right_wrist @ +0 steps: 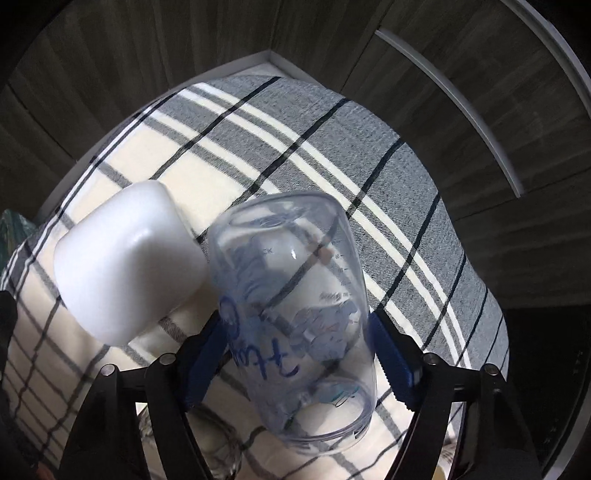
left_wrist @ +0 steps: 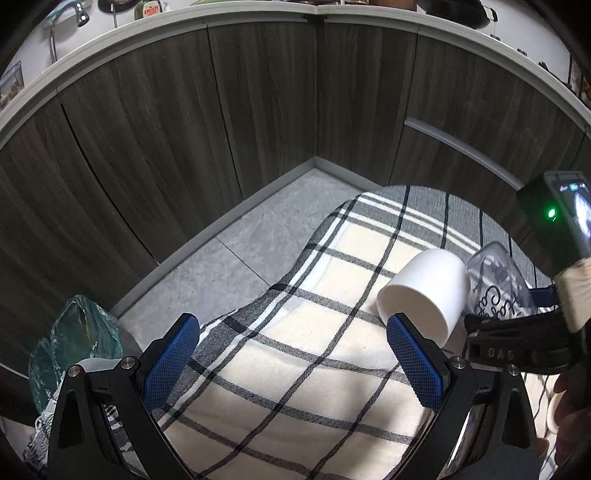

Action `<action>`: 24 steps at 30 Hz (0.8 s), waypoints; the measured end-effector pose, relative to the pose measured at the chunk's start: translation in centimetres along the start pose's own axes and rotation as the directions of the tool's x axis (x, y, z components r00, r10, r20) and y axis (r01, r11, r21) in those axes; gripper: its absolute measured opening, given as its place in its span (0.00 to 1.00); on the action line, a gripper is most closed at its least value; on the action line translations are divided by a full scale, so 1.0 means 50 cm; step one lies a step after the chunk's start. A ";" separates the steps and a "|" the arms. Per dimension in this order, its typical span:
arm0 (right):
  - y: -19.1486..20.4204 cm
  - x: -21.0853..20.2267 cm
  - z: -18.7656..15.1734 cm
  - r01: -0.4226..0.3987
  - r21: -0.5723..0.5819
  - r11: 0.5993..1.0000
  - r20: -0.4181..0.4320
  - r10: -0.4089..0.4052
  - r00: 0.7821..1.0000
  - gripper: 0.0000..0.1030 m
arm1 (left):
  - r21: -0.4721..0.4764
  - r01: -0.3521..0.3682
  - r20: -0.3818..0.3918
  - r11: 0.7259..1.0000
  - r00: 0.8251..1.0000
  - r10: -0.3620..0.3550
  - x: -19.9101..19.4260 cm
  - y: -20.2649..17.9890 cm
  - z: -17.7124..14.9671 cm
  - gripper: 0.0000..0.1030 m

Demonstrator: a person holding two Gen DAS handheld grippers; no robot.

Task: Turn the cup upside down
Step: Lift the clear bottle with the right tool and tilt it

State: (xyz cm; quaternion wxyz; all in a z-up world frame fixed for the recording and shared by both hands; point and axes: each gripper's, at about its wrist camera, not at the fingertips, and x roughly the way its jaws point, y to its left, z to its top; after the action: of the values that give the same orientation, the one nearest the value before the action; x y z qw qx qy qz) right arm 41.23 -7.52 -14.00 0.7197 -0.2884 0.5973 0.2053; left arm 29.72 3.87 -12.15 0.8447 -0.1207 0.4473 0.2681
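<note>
The clear cup point(right_wrist: 295, 317), clamped in the right claw point(right_wrist: 299, 354), is tipped mid-flip, base toward twelve o'clock; next, finish the turn and set it rim-down. The left claw point(left_wrist: 291, 365) is spread apart, empty.

We saw dark wood cupboard doors point(left_wrist: 155, 147) filling the top half of the left wrist picture. They met in a corner near the middle. A pale grey countertop edge point(left_wrist: 110, 33) ran along the top, with a shiny tap point(left_wrist: 79, 13) at the upper left. Below the doors was a grey tiled floor point(left_wrist: 229, 258) with a light strip at its edge. A checked cloth point(left_wrist: 295, 369) of cream, grey and black covered the lower middle. A green plastic bag point(left_wrist: 70, 343) sat at the lower left.
</note>
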 end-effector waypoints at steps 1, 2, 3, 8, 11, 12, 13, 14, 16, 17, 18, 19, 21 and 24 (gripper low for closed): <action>-0.002 -0.001 -0.001 -0.010 0.005 1.000 0.003 0.010 1.000 0.73 | 0.001 0.002 -0.002 1.000 1.000 -0.002 0.001 0.000 -0.001 1.00; -0.002 -0.003 -0.003 -0.009 0.007 1.000 0.004 0.009 1.000 0.73 | 0.003 0.004 -0.002 1.000 1.000 -0.004 0.001 -0.001 -0.001 1.00; -0.002 -0.005 -0.004 -0.003 0.009 1.000 0.010 0.003 1.000 0.73 | 0.006 0.008 0.000 1.000 1.000 -0.008 -0.001 0.000 -0.001 1.00; -0.003 -0.041 -0.014 0.011 0.033 0.999 0.040 -0.013 0.999 0.73 | 0.022 0.031 0.026 0.999 0.999 -0.032 -0.030 0.008 0.000 1.00; -0.011 -0.079 -0.026 0.009 0.074 0.997 0.065 -0.014 0.998 0.73 | 0.034 0.047 0.042 0.998 0.998 -0.049 -0.053 0.018 0.001 1.00; -0.013 -0.092 -0.031 0.001 0.094 0.996 0.072 -0.008 0.997 0.73 | 0.039 0.056 0.046 0.998 0.997 -0.058 -0.061 0.025 0.000 1.00; -0.015 -0.107 -0.039 -0.010 0.116 0.993 0.079 0.001 0.997 0.73 | 0.046 0.066 0.049 0.997 0.996 -0.069 -0.068 0.032 -0.002 1.00; -0.016 -0.121 -0.048 -0.024 0.141 0.990 0.085 0.012 0.996 0.73 | 0.054 0.078 0.053 0.996 0.995 -0.081 -0.077 0.040 -0.004 1.00; -0.017 -0.149 -0.070 -0.056 0.201 0.978 0.101 0.036 0.994 0.73 | 0.073 0.103 0.062 0.992 0.992 -0.108 -0.097 0.059 -0.009 1.00; -0.020 -0.165 -0.087 -0.076 0.239 0.968 0.113 0.050 0.992 0.73 | 0.083 0.118 0.066 0.990 0.990 -0.124 -0.108 0.069 -0.012 1.00; -0.023 -0.176 -0.102 -0.091 0.268 0.959 0.124 0.059 0.990 0.73 | 0.097 0.131 0.066 0.987 0.988 -0.138 -0.119 0.081 -0.016 1.00; -0.021 -0.190 -0.120 -0.108 0.300 0.948 0.138 0.069 0.988 0.73 | 0.110 0.141 0.066 0.984 0.987 -0.149 -0.130 0.090 -0.019 1.00; -0.015 -0.220 -0.165 -0.158 0.373 0.914 0.165 0.102 0.981 0.73 | 0.146 0.164 0.075 0.976 0.982 -0.176 -0.155 0.111 -0.027 1.00; -0.006 -0.248 -0.235 -0.231 0.482 0.845 0.201 0.150 0.968 0.73 | 0.204 0.188 0.101 0.961 0.972 -0.211 -0.193 0.138 -0.044 1.00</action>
State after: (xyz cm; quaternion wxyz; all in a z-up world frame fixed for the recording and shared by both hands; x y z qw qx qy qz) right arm 30.19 -14.88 -3.23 0.7901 -0.0134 0.5977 0.1354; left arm 19.91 5.28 -5.24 0.9009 -0.0662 0.4042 0.1438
